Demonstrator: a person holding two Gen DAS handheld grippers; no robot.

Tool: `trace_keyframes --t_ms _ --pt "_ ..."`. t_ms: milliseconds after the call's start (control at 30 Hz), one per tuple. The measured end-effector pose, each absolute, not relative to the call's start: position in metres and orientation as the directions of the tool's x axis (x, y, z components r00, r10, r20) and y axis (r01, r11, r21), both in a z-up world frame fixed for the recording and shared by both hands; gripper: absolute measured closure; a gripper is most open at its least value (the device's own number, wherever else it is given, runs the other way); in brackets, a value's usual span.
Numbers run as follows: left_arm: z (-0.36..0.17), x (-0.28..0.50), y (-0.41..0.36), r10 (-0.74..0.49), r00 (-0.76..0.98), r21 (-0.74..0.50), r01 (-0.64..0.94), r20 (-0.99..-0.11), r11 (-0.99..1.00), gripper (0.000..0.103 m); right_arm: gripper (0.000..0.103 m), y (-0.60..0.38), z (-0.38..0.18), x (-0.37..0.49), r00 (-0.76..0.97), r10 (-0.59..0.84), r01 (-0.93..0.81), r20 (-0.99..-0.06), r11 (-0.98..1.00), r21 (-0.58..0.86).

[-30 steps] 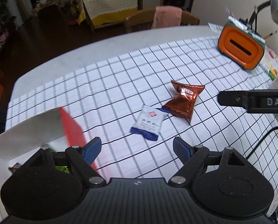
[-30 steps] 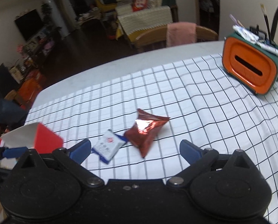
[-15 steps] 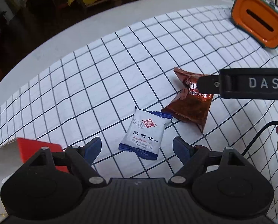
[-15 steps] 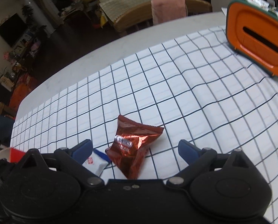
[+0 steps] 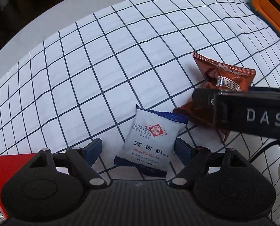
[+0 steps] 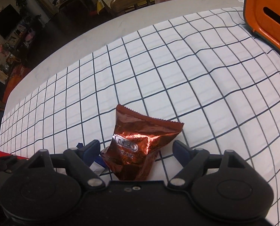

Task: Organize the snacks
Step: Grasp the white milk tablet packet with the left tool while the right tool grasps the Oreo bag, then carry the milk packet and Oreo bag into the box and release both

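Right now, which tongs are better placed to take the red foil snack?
The right tongs: the red foil snack lies between their closing tips, not yet pinched. The left tongs straddle the white milk candy packet instead.

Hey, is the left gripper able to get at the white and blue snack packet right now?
Probably yes. The white packet lies flat between the open left gripper fingers, with nothing over it; the brown packet only borders its far corner.
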State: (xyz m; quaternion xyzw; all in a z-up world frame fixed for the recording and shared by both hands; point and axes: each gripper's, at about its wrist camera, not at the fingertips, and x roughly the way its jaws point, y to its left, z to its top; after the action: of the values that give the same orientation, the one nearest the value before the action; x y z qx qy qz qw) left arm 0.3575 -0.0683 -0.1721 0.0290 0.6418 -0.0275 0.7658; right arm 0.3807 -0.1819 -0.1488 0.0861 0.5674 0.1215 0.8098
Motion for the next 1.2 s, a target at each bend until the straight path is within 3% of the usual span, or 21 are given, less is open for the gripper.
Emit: trace_keyframes --t_ms 300,367,467,800,1200 --pt "-0.178 0.362 -0.066 -0.038 0.178 -0.026 0.069 -0.983 0.997 0.025 0.042 -0.179 -0.151 0.379 0.342 0.305 -0.133 -0.889 0.952 0.276" --pt "-0.176 0.361 -0.065 -0.040 0.190 -0.027 0.071 -0.981 0.997 0.036 0.052 -0.176 -0.149 0.376 0.348 0.307 -0.143 -0.886 0.951 0.274" --pt "-0.173 0.361 -0.067 -0.039 0.197 -0.026 0.069 -0.980 0.997 0.049 0.058 -0.177 -0.148 0.376 0.354 0.318 -0.145 -0.880 0.948 0.284" --pt "-0.165 0.345 -0.064 -0.024 0.208 -0.022 0.012 -0.978 1.000 0.055 0.067 -0.202 -0.143 0.363 0.378 0.333 -0.141 -0.864 0.943 0.302" --pt "-0.135 0.308 -0.054 -0.045 0.232 -0.062 -0.065 -0.972 0.996 0.055 0.068 -0.219 -0.117 0.325 0.409 0.357 -0.164 -0.840 0.934 0.318"
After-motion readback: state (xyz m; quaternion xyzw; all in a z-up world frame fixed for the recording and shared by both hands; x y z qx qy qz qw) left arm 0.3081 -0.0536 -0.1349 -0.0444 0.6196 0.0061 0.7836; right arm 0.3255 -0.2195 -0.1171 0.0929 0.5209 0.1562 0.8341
